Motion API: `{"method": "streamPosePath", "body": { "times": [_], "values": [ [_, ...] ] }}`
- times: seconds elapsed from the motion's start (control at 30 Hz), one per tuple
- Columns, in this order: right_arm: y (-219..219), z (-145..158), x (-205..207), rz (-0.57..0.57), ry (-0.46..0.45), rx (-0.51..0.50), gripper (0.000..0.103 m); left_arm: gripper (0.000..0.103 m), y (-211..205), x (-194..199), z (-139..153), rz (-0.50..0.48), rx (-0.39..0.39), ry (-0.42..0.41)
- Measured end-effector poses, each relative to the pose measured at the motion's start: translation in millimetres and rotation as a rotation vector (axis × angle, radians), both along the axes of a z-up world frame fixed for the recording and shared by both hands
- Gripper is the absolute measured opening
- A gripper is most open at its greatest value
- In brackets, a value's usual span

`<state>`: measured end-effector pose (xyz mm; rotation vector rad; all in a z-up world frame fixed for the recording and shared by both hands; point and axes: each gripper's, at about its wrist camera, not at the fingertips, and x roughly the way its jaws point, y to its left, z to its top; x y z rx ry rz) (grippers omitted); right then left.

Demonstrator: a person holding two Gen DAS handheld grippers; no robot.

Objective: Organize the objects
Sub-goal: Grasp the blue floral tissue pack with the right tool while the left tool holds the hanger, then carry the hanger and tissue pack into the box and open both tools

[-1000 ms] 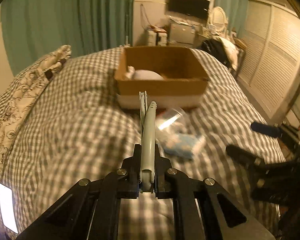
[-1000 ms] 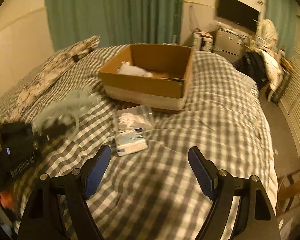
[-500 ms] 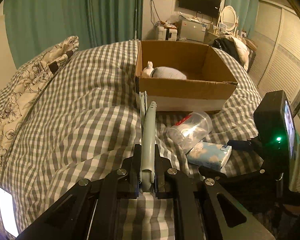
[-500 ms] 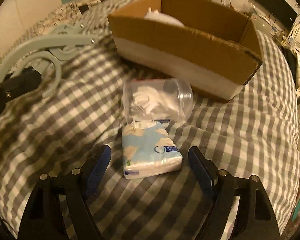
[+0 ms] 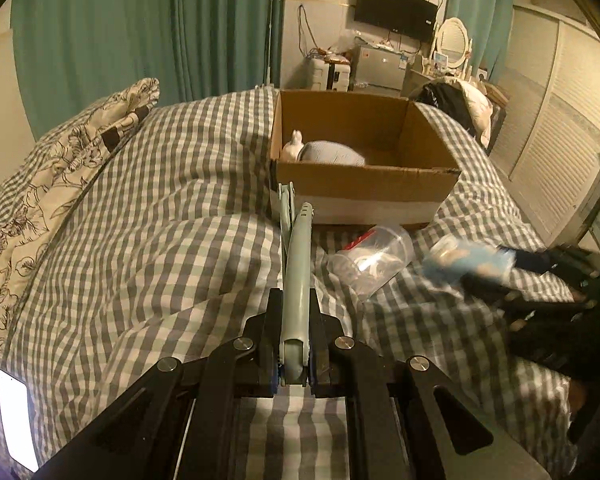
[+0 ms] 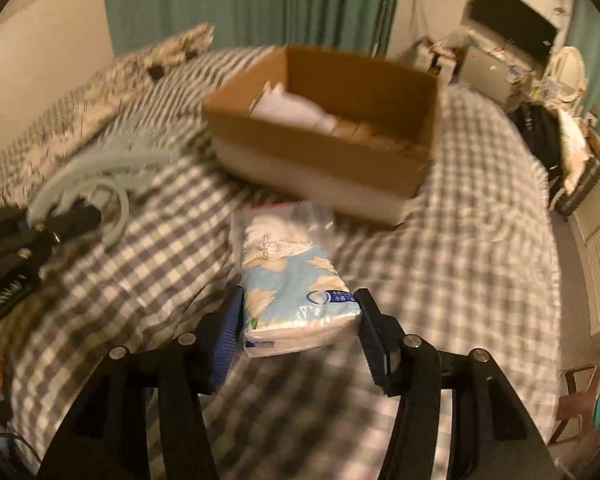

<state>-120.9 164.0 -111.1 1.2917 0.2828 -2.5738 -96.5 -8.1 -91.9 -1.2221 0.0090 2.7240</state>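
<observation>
My left gripper point(image 5: 294, 344) is shut on a pale green plastic hanger point(image 5: 298, 264), held edge-on above the checked bed; the hanger also shows at the left of the right wrist view point(image 6: 100, 176). My right gripper point(image 6: 300, 312) is shut on a blue and white tissue pack point(image 6: 296, 292) and holds it above the bed; the pack shows blurred in the left wrist view point(image 5: 468, 260). A clear plastic cup point(image 5: 374, 262) lies on its side in front of the open cardboard box point(image 5: 364, 192), which holds a grey and white soft item point(image 5: 328, 154).
The box point(image 6: 320, 160) sits mid-bed on the checked cover point(image 5: 160, 220). A floral pillow point(image 5: 60, 160) lies at the left. A lit phone point(image 5: 16, 416) lies at the near left edge. Louvred wardrobe doors point(image 5: 556, 152) and furniture stand beyond the bed.
My right gripper closed on the tissue pack and lifted it off the bed, pulling back from the box. My left gripper still holds the hanger, nearly unmoved.
</observation>
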Motion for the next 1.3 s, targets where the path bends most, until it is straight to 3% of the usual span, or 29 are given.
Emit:
{"method": "streamPosePath", "body": {
  "times": [0.37, 0.67, 0.97, 1.3],
  "values": [
    [18.9, 82.9, 18.9, -0.054, 0.183, 0.005, 0.055, 0.009, 13.7, 6.1, 42.0, -0.043, 0.012, 0.070],
    [22.5, 133.4, 13.9, -0.034, 0.300, -0.005, 0.055, 0.009, 26.7, -26.9, 91.1, -0.076, -0.013, 0.168],
    [16.7, 164.3, -40.1, -0.027, 0.387, -0.023, 0.055, 0.009, 46.0, -95.7, 115.5, -0.091, -0.042, 0.225],
    [14.9, 161.6, -140.3, -0.057, 0.420, -0.051, 0.055, 0.009, 65.4, -187.2, 102.3, -0.116, -0.070, 0.224]
  ]
}}
